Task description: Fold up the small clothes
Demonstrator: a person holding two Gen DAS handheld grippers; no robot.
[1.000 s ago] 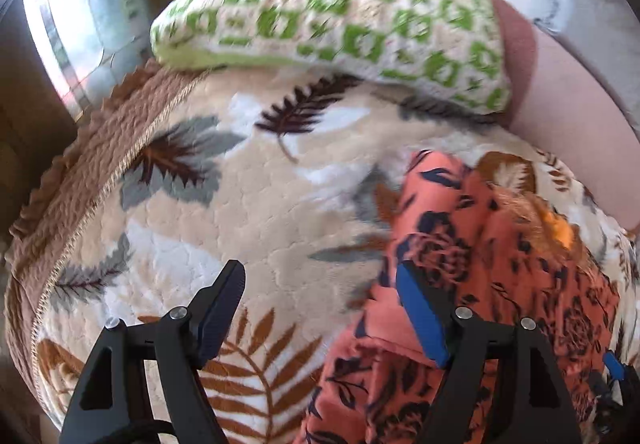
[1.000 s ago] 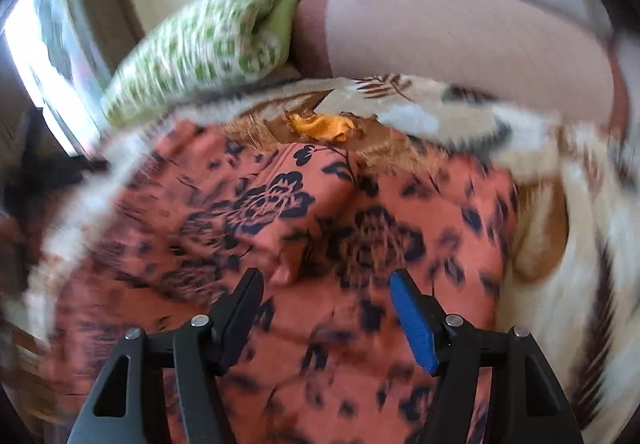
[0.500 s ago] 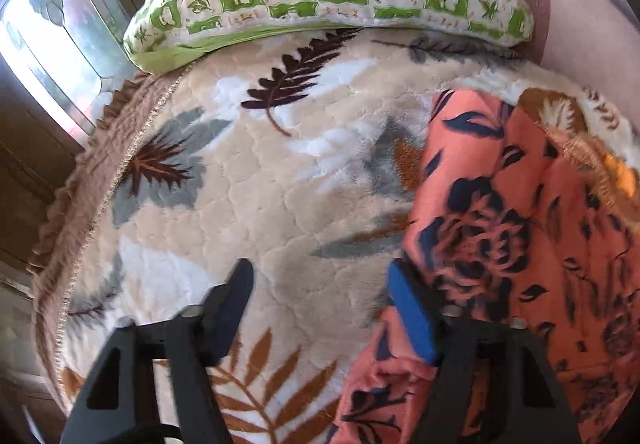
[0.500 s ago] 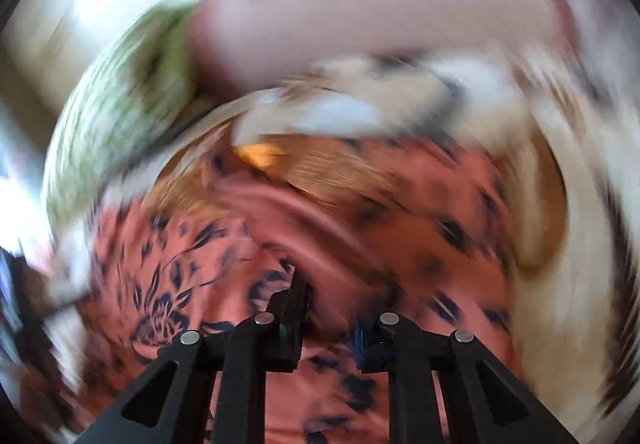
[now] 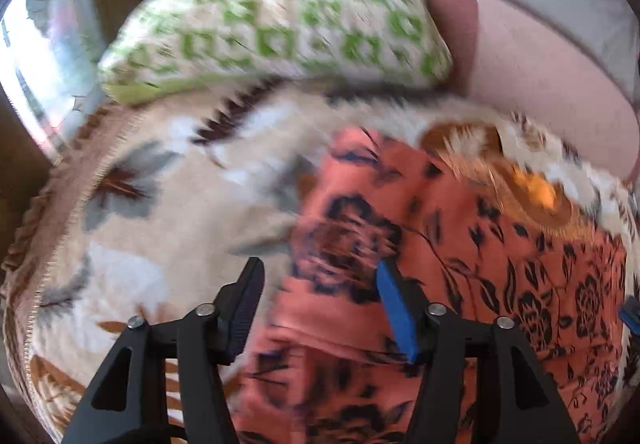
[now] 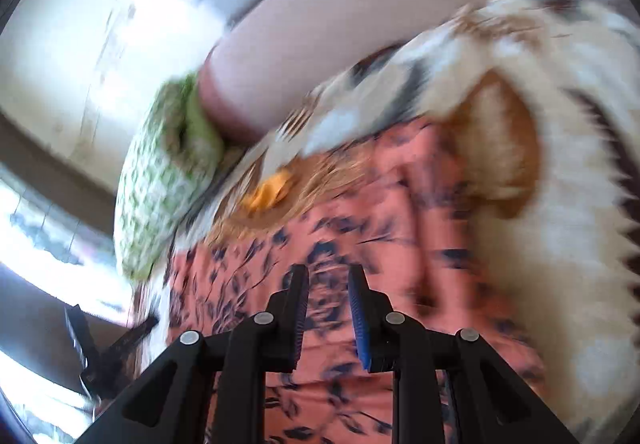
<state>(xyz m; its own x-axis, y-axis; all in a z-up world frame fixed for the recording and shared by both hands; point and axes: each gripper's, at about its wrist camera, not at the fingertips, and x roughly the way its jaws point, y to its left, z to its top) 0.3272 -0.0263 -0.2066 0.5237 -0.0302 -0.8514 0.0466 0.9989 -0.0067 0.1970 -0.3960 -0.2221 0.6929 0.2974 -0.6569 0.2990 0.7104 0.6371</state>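
The orange flowered garment is spread flat on the leaf-print blanket, below the green checked pillow. Half a second ago the right gripper was nearly clamped; now its fingers sit narrowly apart, and the blur hides whether cloth is pinched. The left gripper has slid over the garment's edge, fingers spread wide. Looks like the next fold's being set up.
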